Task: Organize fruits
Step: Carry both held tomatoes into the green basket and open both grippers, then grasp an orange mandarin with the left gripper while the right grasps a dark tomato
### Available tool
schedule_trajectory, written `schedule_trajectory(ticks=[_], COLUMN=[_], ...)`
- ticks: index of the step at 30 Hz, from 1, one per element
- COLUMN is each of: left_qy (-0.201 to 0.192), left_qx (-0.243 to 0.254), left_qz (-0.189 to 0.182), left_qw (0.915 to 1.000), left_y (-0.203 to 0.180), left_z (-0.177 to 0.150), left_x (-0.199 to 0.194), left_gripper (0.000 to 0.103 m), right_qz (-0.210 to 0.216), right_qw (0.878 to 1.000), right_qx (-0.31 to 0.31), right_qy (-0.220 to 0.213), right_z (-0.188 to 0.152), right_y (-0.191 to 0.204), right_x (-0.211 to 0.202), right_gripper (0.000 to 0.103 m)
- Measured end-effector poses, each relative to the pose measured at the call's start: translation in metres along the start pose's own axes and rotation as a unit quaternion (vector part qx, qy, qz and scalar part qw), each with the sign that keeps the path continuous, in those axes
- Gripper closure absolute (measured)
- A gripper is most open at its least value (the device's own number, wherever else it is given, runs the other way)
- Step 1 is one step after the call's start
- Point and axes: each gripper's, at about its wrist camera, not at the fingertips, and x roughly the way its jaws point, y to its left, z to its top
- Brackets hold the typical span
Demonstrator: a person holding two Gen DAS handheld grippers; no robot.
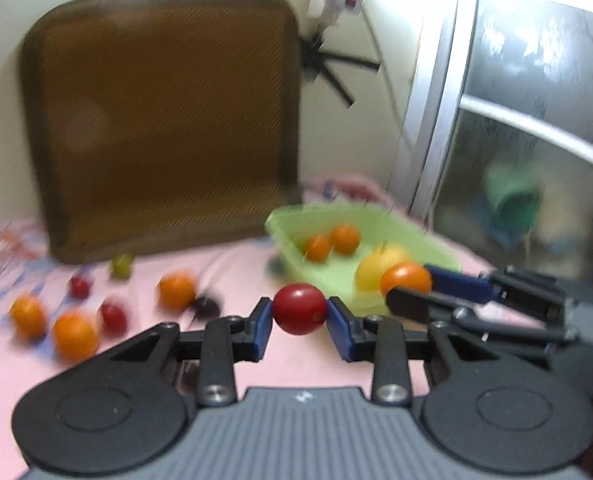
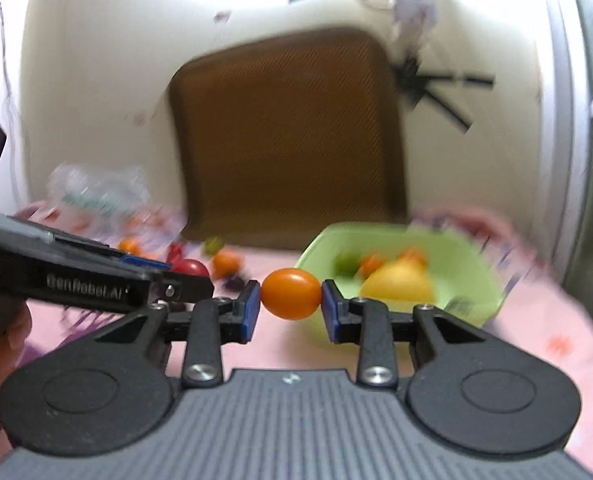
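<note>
Pinching across their middles, left gripper [image 1: 299,314] holds a small, smooth red tomato [image 1: 299,309], right gripper [image 2: 290,298] an orange tomato [image 2: 290,293], jaws narrowly parted round each, both just before the pale green plastic basin [image 2: 472,256]; probably light, soft-skinned, slippery.

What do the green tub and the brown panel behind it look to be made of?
Green tub: probably plastic, smooth, slightly glossy, thin moulded rim, uniform colour. Brown panel: looks like woven mesh fabric in a darker rounded frame, matte with a fine diagonal weave; blur leaves it open.

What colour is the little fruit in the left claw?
Red. The small fruit pinched in the left claw shows best in the left wrist view.
</note>
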Motion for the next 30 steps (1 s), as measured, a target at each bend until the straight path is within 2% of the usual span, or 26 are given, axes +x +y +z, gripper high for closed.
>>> schedule_trajectory(ticks=[4,11,13,16,17,21,25,28,30], left_qy=[0.017,0.067,0.068,0.064,0.061,0.037,-0.037,-0.078,-0.095], left_qx=[-0.008,-0.042,-0.044,-0.042,-0.039,-0.047,-0.075,-0.091,-0.095], left_qz=[-0.024,-0.033,-0.035,-0.039,-0.036,-0.032,-0.021,0.022,0.074], left_qw=[0.9995,0.9963,0.9961,0.9963,0.9967,0.9977,0.9963,0.9925,0.9881], left_y=[-0.008,-0.004,-0.004,-0.008,-0.009,-0.002,0.032,0.064,0.086], left_z=[0.031,0.04,0.039,0.038,0.039,0.049,0.056,0.048,0.033], left_x=[0.039,0.098,0.104,0.104,0.103,0.081,0.019,-0.029,-0.058], left_gripper=[0.072,0.071,0.065,0.056,0.055,0.055,0.055,0.055,0.055], right_qz=[-0.034,-0.052,-0.055,-0.055,-0.055,-0.058,-0.064,-0.068,-0.063], right_qw=[0.999,0.997,0.996,0.997,0.997,0.997,0.996,0.995,0.995], right_qx=[-0.002,-0.054,-0.064,-0.061,-0.059,-0.051,-0.032,-0.025,-0.019], right_qy=[-0.016,-0.003,-0.001,-0.006,-0.009,-0.024,-0.048,-0.065,-0.074], right_z=[0.006,-0.009,-0.011,-0.011,-0.011,-0.011,-0.012,-0.012,-0.011], right_y=[-0.017,-0.008,-0.008,-0.011,-0.013,-0.015,-0.015,-0.015,-0.015], right_x=[0.013,0.036,0.037,0.035,0.034,0.028,0.016,0.009,0.007], right_gripper=[0.067,0.066,0.066,0.057,0.057,0.057,0.058,0.058,0.059])
